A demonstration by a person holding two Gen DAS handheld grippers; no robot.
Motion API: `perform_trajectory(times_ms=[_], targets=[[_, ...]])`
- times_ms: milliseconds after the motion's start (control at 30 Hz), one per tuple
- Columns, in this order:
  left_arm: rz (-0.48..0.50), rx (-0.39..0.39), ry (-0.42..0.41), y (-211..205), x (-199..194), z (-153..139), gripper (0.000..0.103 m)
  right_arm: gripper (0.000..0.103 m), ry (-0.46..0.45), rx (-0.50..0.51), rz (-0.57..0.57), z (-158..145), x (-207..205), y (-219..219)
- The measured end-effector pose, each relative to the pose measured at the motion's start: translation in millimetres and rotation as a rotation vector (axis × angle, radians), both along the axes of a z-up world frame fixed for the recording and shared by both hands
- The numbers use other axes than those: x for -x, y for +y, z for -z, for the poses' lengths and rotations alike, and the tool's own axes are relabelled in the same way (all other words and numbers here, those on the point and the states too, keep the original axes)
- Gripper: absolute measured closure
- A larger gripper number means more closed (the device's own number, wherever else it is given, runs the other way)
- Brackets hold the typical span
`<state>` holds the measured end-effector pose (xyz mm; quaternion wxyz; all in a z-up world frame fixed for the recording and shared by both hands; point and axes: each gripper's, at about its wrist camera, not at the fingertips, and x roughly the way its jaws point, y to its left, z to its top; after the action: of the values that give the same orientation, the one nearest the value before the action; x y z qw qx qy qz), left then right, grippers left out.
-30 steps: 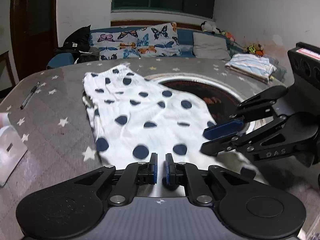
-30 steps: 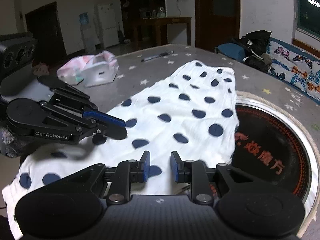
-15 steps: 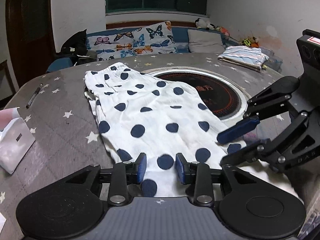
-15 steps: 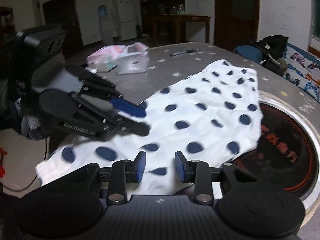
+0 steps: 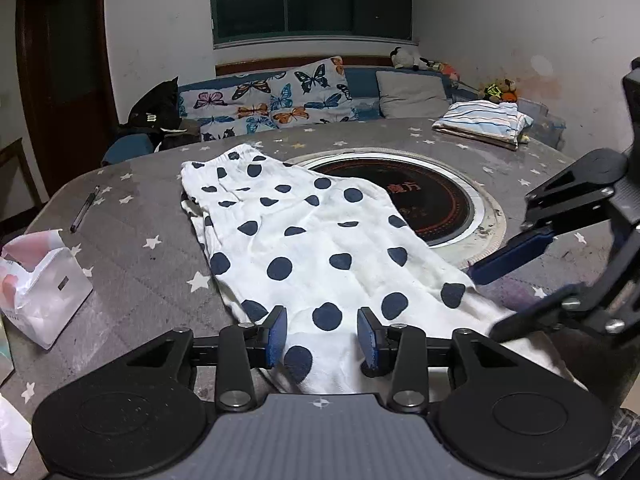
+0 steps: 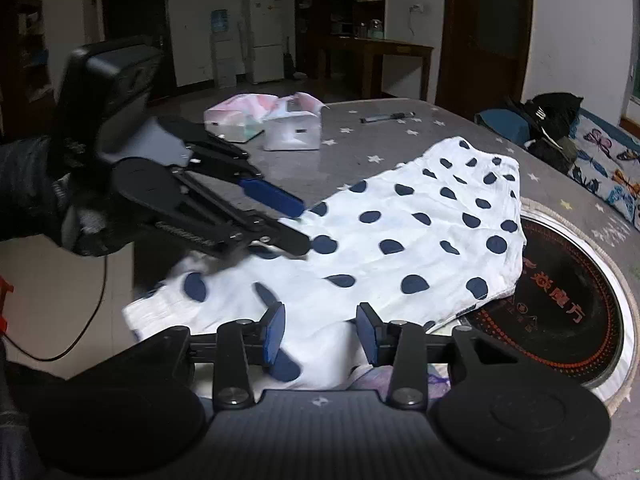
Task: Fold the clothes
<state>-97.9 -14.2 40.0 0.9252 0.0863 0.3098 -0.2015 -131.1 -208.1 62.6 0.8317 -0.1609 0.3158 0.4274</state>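
A white garment with dark blue dots point(image 5: 316, 248) lies spread on the grey star-patterned table point(image 5: 132, 264), its near end hanging over the table's front edge. It also shows in the right wrist view point(image 6: 416, 240). My left gripper point(image 5: 322, 336) is open and empty above the garment's near end. My right gripper point(image 6: 320, 334) is open and empty over the same end. Each gripper shows in the other's view: the right gripper point(image 5: 504, 292) at the right, the left gripper point(image 6: 284, 224) at the left, both open.
A round black hotplate inset point(image 5: 432, 208) sits mid-table, partly under the garment. A folded striped cloth point(image 5: 484, 120) lies at the far right. A white bag point(image 5: 44, 284) and a pen point(image 5: 84, 210) lie at the left. A sofa with butterfly cushions point(image 5: 272, 100) stands behind.
Both grippers have opened from nearly shut to wide open and pulled back toward the table's near edge. The garment now lies flat and still.
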Motion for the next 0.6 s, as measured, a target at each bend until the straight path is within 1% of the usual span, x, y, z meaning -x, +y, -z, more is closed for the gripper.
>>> perform_trajectory(times_ms=[133, 167, 233, 333, 500, 533, 600], targets=[[-0.006, -0.002, 0.002, 0, 5, 0, 0.058, 0.058, -0.028, 0.013, -0.028, -10, 18, -4], [-0.009, -0.001, 0.003, 0, 7, 0, 0.056, 0.058, -0.036, 0.018, -0.033, -12, 22, -5], [-0.005, -0.005, 0.004, 0, 11, 0, 0.056, 0.058, -0.05, 0.023, -0.04, -13, 30, -7], [0.001, -0.022, 0.007, -2, 17, 4, 0.056, 0.058, -0.062, 0.018, -0.035, -10, 35, -5], [-0.012, -0.078, 0.01, -4, 24, 13, 0.052, 0.058, -0.036, 0.019, -0.039, 2, 34, 2], [-0.017, -0.076, 0.005, -3, 25, 11, 0.051, 0.058, -0.033, 0.024, -0.042, 5, 35, 3], [-0.026, -0.072, -0.006, -2, 26, 8, 0.047, 0.058, -0.036, 0.029, -0.045, 6, 37, 4]])
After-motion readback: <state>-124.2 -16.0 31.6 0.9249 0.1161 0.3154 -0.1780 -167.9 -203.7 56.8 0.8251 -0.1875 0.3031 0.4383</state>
